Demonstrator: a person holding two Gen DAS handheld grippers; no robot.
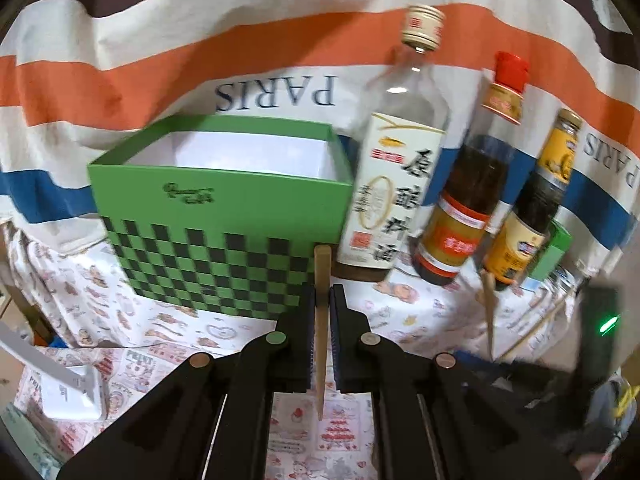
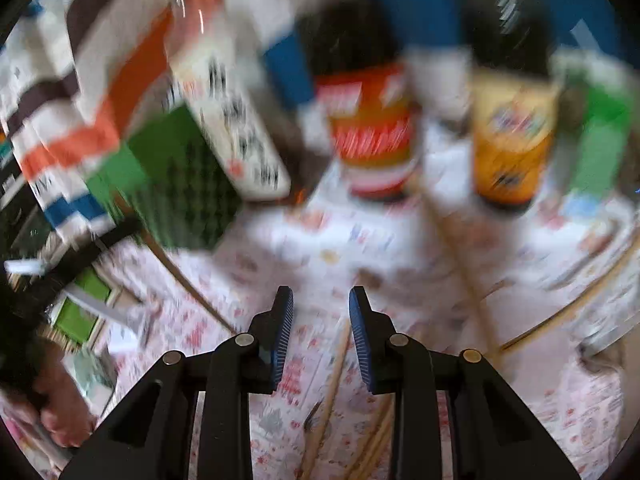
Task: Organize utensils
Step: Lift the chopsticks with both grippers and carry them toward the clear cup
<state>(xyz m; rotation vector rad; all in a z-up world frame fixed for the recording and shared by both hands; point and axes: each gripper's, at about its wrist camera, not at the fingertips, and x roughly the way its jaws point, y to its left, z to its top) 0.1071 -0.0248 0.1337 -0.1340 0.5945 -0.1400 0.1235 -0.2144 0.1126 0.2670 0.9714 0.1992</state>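
Left gripper (image 1: 321, 312): its black fingers (image 1: 347, 340) are clamped on a thin wooden chopstick (image 1: 321, 320). The stick stands almost upright between them, with its thick end up and its pointy end down.

Green box: an open green cardboard box with black checks (image 1: 224, 216) sits on the worktop just past the held stick. Its inside is white.

Right gripper (image 2: 321, 320): its blue-padded fingers (image 2: 282, 332) are apart and hold nothing. This view is very blurry.

Loose chopsticks: more thin wooden chopsticks (image 2: 332, 392) lie on the worktop under and near the right gripper. Other sticks (image 2: 460, 272) lie further out.

Bottles: a tall clear bottle with a white label (image 1: 394, 176), a dark sauce bottle with a red cap (image 1: 468, 200) and a dark bottle with a yellow label (image 1: 528, 216) stand in a row right of the green box.

Worktop: it has a white cloth with little red pictures (image 1: 408, 312) on it.

Back: a striped cloth with the word PARIS (image 1: 200, 52) hangs behind.
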